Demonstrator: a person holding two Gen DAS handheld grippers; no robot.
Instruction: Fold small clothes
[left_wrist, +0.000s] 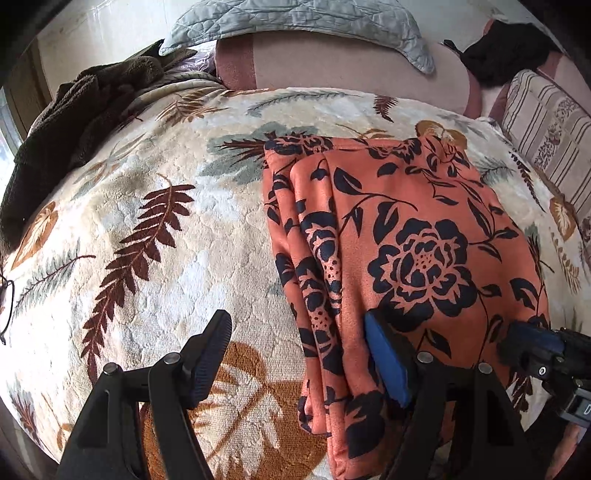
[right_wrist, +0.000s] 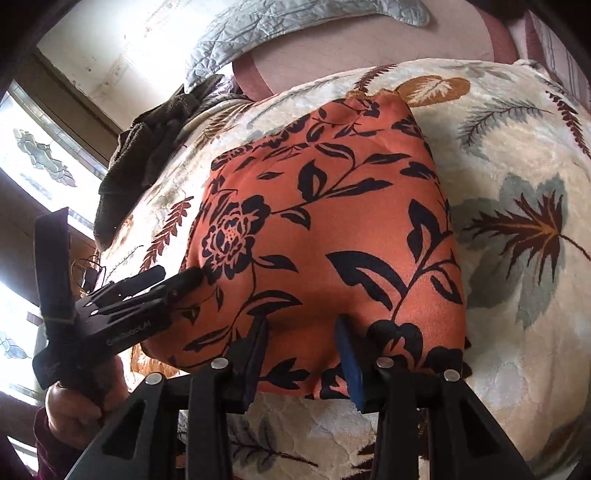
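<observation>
A folded orange cloth with black flowers (left_wrist: 424, 229) lies flat on the leaf-patterned cream blanket (left_wrist: 177, 258). My left gripper (left_wrist: 303, 354) is open wide over the cloth's near left corner. Its blue-padded finger (left_wrist: 388, 365) rests on the fabric and the other finger (left_wrist: 214, 354) hangs over the blanket, with the stacked folded edges between them. In the right wrist view my right gripper (right_wrist: 301, 356) straddles the near edge of the cloth (right_wrist: 325, 206), fingertips down on the fabric and a gap between the pads. The left gripper (right_wrist: 173, 277) touches the cloth's left side there.
A dark brown fleece garment (left_wrist: 74, 122) is heaped at the far left of the bed. Behind it are a grey quilted cover (left_wrist: 295, 18), a black item (left_wrist: 509, 48) and a striped cushion (left_wrist: 546, 129). Eyeglasses (left_wrist: 5, 306) sit at the left edge. A person's hand (right_wrist: 74, 402) grips the left tool.
</observation>
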